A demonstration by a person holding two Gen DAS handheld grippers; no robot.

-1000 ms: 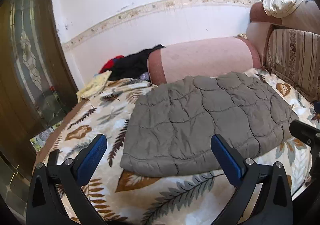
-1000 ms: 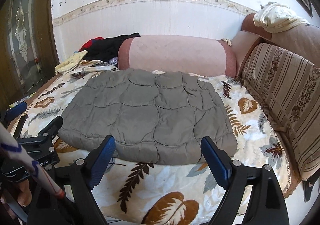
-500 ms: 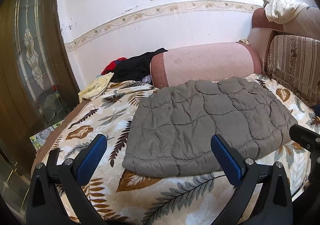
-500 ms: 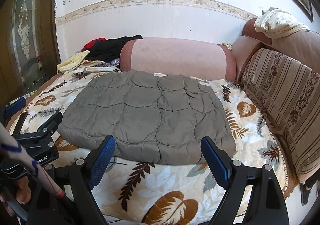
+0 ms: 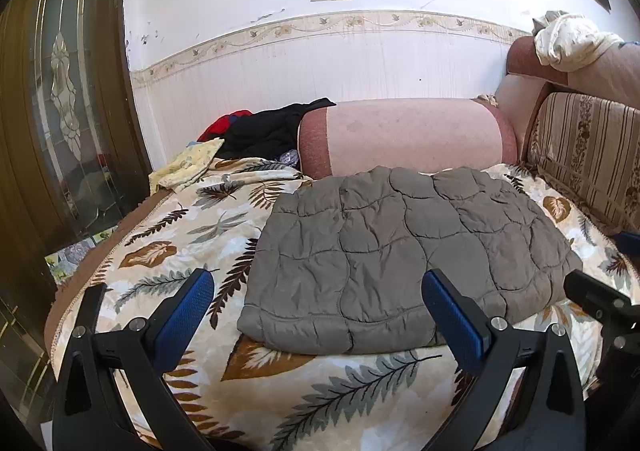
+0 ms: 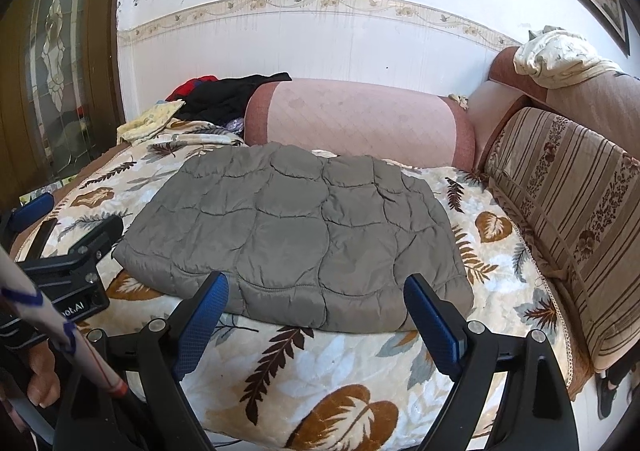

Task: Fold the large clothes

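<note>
A grey quilted jacket (image 5: 400, 251) lies folded into a flat rectangle on the leaf-patterned bed cover (image 5: 168, 235); it also shows in the right wrist view (image 6: 296, 235). My left gripper (image 5: 316, 315) is open and empty, held back over the jacket's near left edge. My right gripper (image 6: 316, 319) is open and empty, held back over the jacket's near edge. The left gripper's body (image 6: 76, 263) shows at the left of the right wrist view.
A pink bolster (image 5: 404, 135) lies behind the jacket against the wall. A pile of black, red and yellow clothes (image 5: 256, 135) sits at the back left. A striped sofa back (image 6: 568, 211) runs along the right. A glass-panelled door (image 5: 64, 91) stands at the left.
Both grippers have drawn back and tilted up a little, so the jacket sits lower and smaller in view. The jacket has not moved.
</note>
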